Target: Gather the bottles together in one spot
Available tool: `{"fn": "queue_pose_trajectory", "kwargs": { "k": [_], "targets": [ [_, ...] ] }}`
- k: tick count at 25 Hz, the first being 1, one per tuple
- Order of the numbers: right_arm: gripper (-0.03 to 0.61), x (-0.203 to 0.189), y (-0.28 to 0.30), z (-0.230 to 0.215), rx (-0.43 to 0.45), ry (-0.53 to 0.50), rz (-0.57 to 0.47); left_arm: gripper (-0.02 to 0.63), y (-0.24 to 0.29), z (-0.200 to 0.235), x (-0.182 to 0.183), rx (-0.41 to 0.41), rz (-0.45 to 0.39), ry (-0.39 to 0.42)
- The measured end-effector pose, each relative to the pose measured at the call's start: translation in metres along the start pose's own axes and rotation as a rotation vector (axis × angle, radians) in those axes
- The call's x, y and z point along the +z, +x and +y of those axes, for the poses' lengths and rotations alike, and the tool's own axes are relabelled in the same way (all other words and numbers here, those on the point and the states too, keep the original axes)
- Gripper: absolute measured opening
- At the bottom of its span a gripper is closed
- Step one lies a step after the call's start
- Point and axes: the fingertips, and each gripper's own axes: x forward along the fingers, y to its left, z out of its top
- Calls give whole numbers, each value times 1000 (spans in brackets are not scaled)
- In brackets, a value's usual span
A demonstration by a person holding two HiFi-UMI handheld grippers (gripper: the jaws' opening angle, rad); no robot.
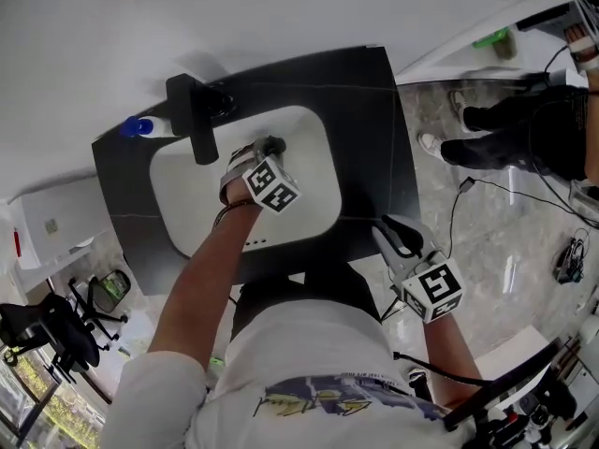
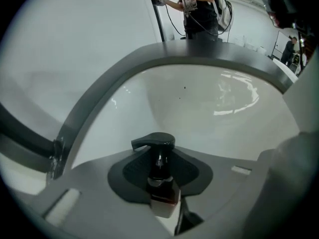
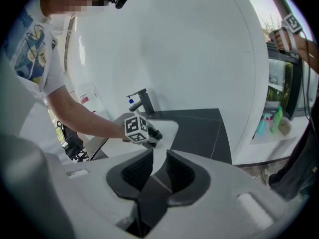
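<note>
Head view: at far left a blue-capped bottle (image 1: 138,126) stands on the dark desk (image 1: 374,129), just beside the black faucet (image 1: 195,117). Right of the faucet, the left gripper (image 1: 265,153) reaches down over the white sink (image 1: 314,190). Left gripper view: its pads pinch a pump bottle (image 2: 159,180) by the neck and shoulder, upright, with the dark pump head sticking out above the pads and the sink basin behind. Whether the bottle base touches the basin cannot be told. Farther right, the right gripper (image 1: 397,238) hovers at the desk's near right corner. Right gripper view: its jaws stand slightly spread, nothing between them.
</note>
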Motion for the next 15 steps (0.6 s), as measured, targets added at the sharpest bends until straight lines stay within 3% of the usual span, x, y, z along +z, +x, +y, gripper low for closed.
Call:
{"fn": "queue_pose_trajectory", "kwargs": {
  "k": [10,15],
  "targets": [
    [84,15,16,32,67,-79,11,94,-54,8,-4,53,-257,-190],
    [83,20,24,46,96,-114,15,94,-86,11,-10,69,-338,-299]
  ]
}}
